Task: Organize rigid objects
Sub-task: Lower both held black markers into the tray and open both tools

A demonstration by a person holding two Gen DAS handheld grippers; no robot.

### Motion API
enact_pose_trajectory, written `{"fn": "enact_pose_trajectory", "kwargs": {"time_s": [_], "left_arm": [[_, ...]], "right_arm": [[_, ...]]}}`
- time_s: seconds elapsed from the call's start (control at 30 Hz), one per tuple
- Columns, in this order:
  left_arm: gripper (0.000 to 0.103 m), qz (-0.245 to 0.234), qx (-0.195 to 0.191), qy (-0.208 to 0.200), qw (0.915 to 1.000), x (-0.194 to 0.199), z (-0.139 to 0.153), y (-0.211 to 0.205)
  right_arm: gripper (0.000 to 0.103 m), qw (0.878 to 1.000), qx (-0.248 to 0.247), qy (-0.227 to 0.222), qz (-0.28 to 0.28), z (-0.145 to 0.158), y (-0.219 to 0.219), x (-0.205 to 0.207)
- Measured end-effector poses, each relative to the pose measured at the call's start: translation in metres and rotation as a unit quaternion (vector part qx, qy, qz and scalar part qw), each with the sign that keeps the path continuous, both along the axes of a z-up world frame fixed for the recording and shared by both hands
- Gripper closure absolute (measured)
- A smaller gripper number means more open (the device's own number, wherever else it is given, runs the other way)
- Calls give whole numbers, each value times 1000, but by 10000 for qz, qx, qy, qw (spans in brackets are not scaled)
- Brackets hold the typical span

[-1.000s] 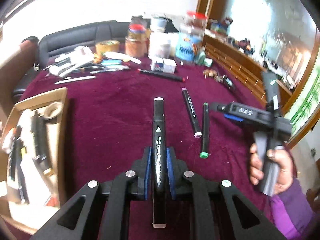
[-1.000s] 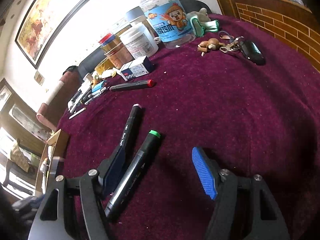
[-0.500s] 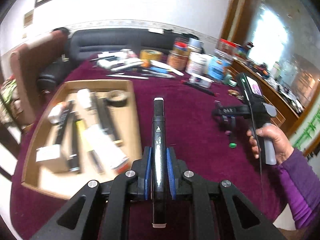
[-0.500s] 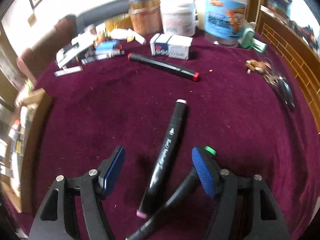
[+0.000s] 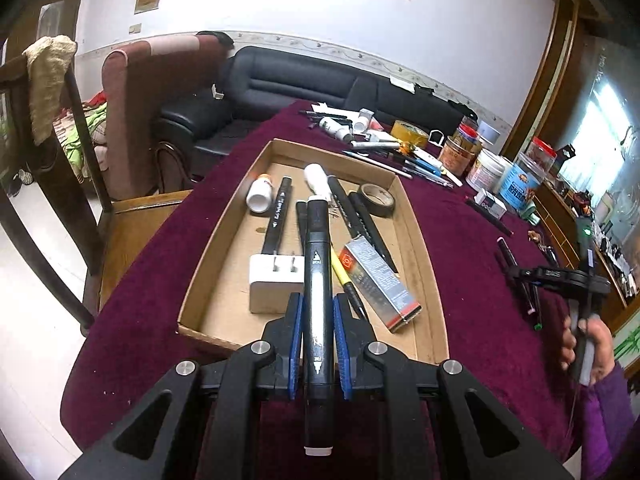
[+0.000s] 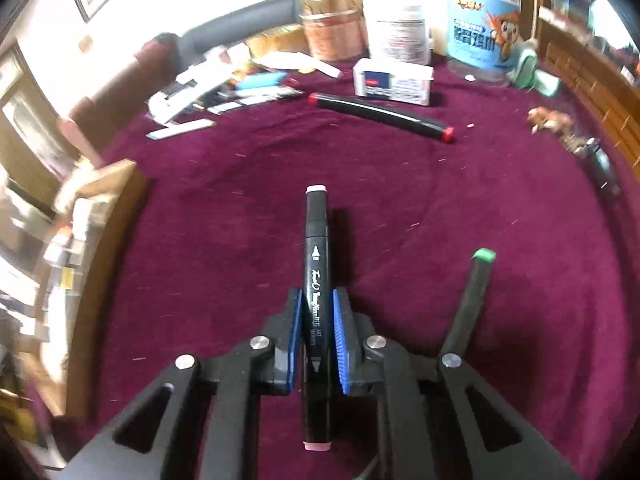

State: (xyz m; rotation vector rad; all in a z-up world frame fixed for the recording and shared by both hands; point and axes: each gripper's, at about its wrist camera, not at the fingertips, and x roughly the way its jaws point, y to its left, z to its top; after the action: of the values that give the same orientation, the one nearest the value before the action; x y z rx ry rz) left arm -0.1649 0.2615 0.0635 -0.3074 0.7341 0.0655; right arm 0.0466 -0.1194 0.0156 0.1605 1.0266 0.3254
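My left gripper (image 5: 318, 344) is shut on a black marker with white caps (image 5: 318, 280) and holds it over the near end of the cardboard tray (image 5: 424, 264). The tray holds several markers, a tape roll, a white plug and a silver box. My right gripper (image 6: 318, 344) is shut on a black marker with pink caps (image 6: 318, 304), just above the maroon tablecloth. A green-capped marker (image 6: 472, 300) lies to its right. A red-capped marker (image 6: 380, 116) lies farther back. The right gripper also shows in the left wrist view (image 5: 528, 280), far right.
Jars (image 6: 480, 24), a white tub (image 6: 400, 32) and a small box (image 6: 392, 80) stand at the back. Pens and tubes (image 6: 224, 92) lie back left. Keys (image 6: 592, 156) lie at the right. The tray edge (image 6: 120, 200) is at the left. A wooden chair (image 5: 120, 232) stands left of the table.
My left gripper swung left with its marker and now hangs over the tray. My right gripper closed on the pink-capped marker, which now lies straight between its pads.
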Motion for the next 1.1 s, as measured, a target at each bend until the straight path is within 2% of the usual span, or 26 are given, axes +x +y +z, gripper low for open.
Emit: {"fn": "enact_pose_trajectory", "kwargs": {"time_s": [0.1, 0.3, 0.5, 0.63, 0.8, 0.93, 1.1], "left_arm": [[88, -23, -43, 24, 10000, 3, -1, 1], [88, -112, 152, 148, 9997, 25, 11, 0], [88, -220, 352, 333, 9986, 83, 28, 5], [88, -285, 111, 593, 9978, 127, 22, 11], [88, -247, -154, 1129, 9932, 179, -3, 20], [88, -79, -285, 1440, 9891, 204, -24, 31], [88, 28, -279, 1583, 9870, 218, -38, 35]], "right_arm": [[89, 9982, 570, -20, 181, 10, 5, -11], [89, 9911, 1188, 25, 592, 36, 37, -26], [88, 9791, 1714, 375, 1027, 48, 95, -22], [88, 9787, 1575, 531, 1202, 46, 146, -16], [88, 9800, 1428, 716, 1185, 35, 193, 1], [88, 9839, 1165, 788, 1106, 22, 213, 11], [88, 9884, 750, 802, 1051, 5, 230, 21]]}}
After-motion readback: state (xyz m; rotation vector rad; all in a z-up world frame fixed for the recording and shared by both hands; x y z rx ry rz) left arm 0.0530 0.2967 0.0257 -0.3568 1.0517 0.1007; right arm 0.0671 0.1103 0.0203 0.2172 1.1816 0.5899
